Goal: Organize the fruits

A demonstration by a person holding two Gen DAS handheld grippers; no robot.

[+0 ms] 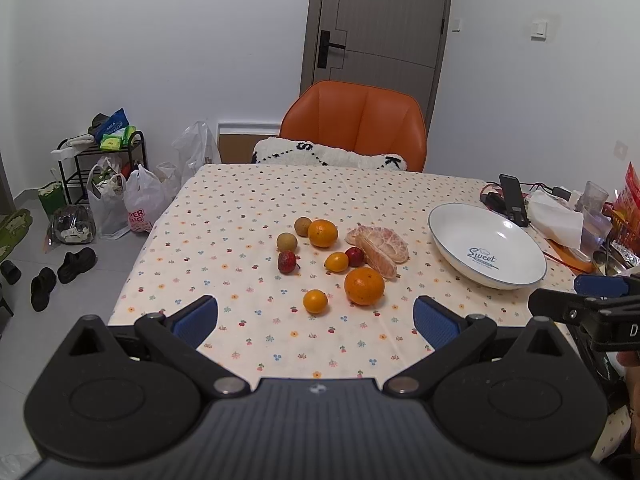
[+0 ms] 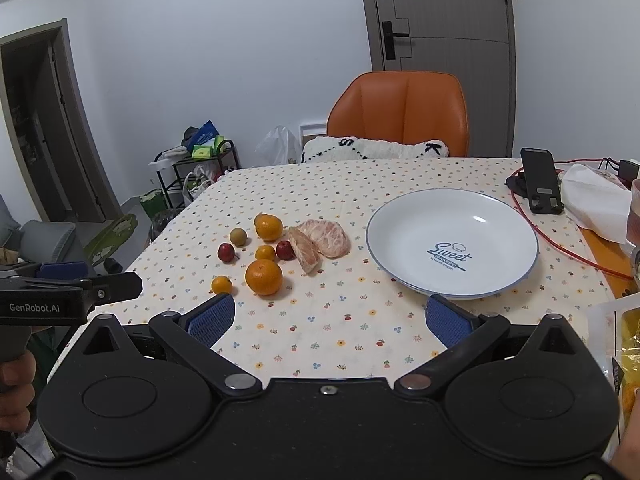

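Fruits [image 1: 364, 286] loose on the bench [image 1: 240, 208], left of the empty white plate [image 1: 440, 236], both grippers' jaws wide open, holding nothing; best lowered squarely astride the nearest orange, squeezed gently.

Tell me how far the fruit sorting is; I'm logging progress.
Nothing looks done: the plate holds no fruit. Nothing is in hand; the left tool and right tool are open. Left: the oranges, pomelo pieces and small fruits on the tablecloth.
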